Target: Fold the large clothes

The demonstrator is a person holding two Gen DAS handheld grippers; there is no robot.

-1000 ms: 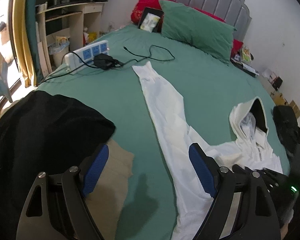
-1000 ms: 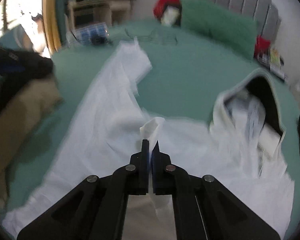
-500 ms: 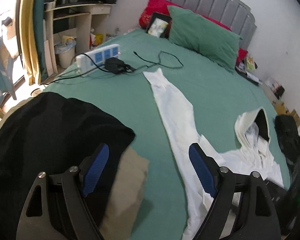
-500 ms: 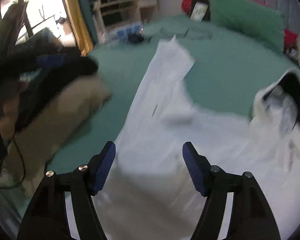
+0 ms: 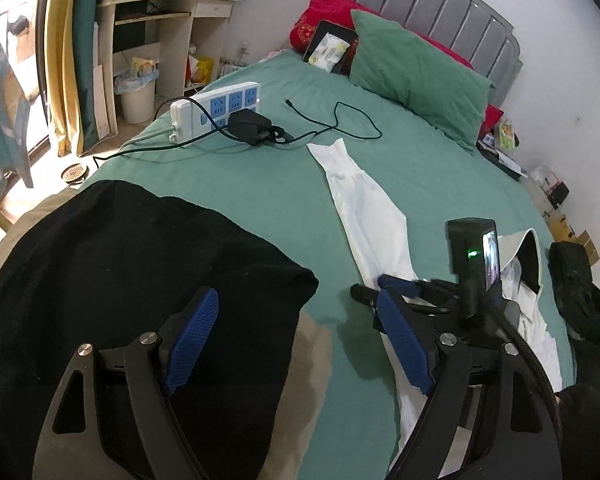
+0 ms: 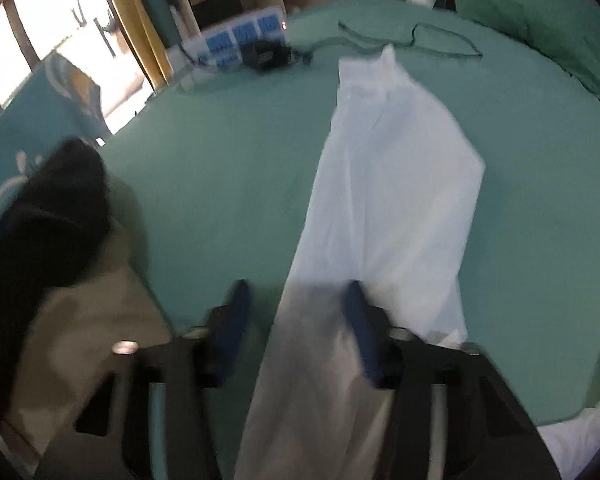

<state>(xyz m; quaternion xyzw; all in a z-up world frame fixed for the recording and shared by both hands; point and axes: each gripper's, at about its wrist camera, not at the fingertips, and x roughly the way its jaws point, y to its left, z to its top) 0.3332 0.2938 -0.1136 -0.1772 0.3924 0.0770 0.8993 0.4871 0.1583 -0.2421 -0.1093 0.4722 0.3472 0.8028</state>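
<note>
while the white garment (image 5: 370, 216) lies stretched out along the green bed (image 5: 240, 184), one long white sleeve reaches toward the power strip (image 5: 216, 110) and the black charger (image 5: 249, 126) plugged into it, and its hood (image 5: 526, 256) lies open on the side of the bed away from the strip, near a black bag (image 5: 580, 280). the right gripper (image 6: 296, 316) hangs low over the near part of that sleeve, its blue pads apart with the white cloth lying under and between them but not pinched; its jaws have just been closing from a wider spread, and the view is blurred. the left gripper (image 5: 296, 340) sits with its jaws wide open and nothing between them, over bare green sheet beside a black garment (image 5: 120, 280) that lies on a tan one (image 5: 308, 364), both on the power strip's side of the white sleeve. a green pillow (image 5: 416, 76) leans at the grey headboard (image 5: 428, 12), beyond the strip
</note>
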